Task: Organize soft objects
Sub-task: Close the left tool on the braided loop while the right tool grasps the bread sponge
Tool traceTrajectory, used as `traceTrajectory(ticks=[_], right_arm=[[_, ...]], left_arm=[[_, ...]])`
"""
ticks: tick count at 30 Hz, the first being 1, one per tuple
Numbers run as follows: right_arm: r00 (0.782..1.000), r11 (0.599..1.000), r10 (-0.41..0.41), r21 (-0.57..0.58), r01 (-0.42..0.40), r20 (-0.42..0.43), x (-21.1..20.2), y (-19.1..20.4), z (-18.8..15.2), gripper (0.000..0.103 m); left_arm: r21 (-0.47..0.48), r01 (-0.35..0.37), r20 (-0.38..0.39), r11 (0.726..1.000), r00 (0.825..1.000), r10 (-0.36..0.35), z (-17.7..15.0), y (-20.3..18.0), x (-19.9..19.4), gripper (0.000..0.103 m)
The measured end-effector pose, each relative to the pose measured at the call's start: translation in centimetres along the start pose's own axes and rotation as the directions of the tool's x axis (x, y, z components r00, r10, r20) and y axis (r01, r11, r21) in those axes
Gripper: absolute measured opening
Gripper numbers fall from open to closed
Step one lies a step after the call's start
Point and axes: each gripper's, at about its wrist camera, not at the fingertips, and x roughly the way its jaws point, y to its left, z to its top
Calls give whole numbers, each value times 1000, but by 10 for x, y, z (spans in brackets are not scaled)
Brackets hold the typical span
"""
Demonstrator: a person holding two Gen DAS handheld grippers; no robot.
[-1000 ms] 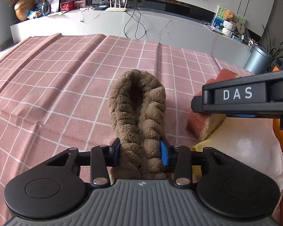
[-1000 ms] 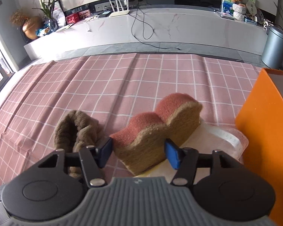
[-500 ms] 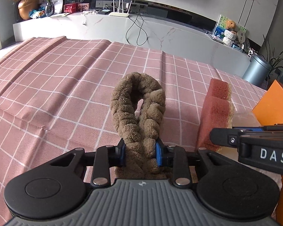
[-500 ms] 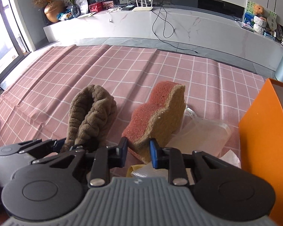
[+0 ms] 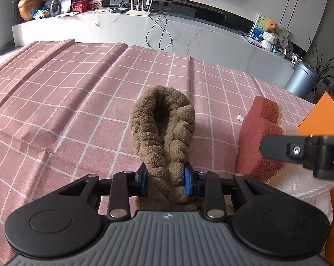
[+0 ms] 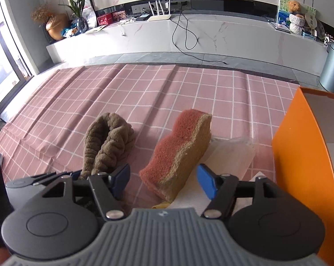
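Left gripper [image 5: 165, 181]: pinching brown plush braid [image 5: 162, 130], mid checked tablecloth [image 5: 78, 110]. Right gripper [image 6: 164, 177]: jaws just opened, spread w/ sponge [image 6: 180, 153] between, untouched, near orange box [image 6: 300, 155] by cloth's right edge.

Left gripper [image 5: 165, 181]: angled downward, blue pads pressed against both sides of a brown plush braid [image 5: 164, 130].
Right gripper [image 6: 164, 180]: angled downward, jaws just opened wide, pads clear of the sponge [image 6: 180, 153] between them.

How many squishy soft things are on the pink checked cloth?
2. The brown braided plush is clamped in the left gripper; the red sponge lies between the open right gripper's fingers. The orange box may hide more.
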Motion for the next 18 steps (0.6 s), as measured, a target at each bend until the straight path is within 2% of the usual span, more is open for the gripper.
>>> traceTrajectory(ticks=[1, 3, 8, 13, 15, 17, 18], right_arm=[[1000, 1000, -2, 14, 2, 8, 0, 0, 3, 72], [1000, 999, -4, 40, 3, 16, 3, -1, 9, 81], [1000, 997, -27, 68, 28, -14, 23, -1, 19, 81], [998, 998, -48, 49, 50, -41, 40, 0, 17, 69], [998, 998, -44, 40, 46, -50, 43, 0, 14, 59], [998, 998, -47, 27, 49, -47, 44, 0, 10, 51], [998, 998, -54, 12, 54, -35, 43, 1, 8, 49]], left_arm=[[3, -3, -2, 1000, 1000, 3, 0, 0, 1, 39], [5, -4, -3, 1000, 1000, 4, 0, 0, 2, 42], [5, 10, -9, 1000, 1000, -10, -1, 0, 5, 65], [14, 1, -5, 1000, 1000, -1, -1, 0, 8, 66], [19, 4, -4, 1000, 1000, -4, -2, -1, 8, 59], [24, 8, -1, 1000, 1000, -8, -2, -1, 8, 45], [23, 16, -1, 1000, 1000, -16, -2, -1, 7, 42]])
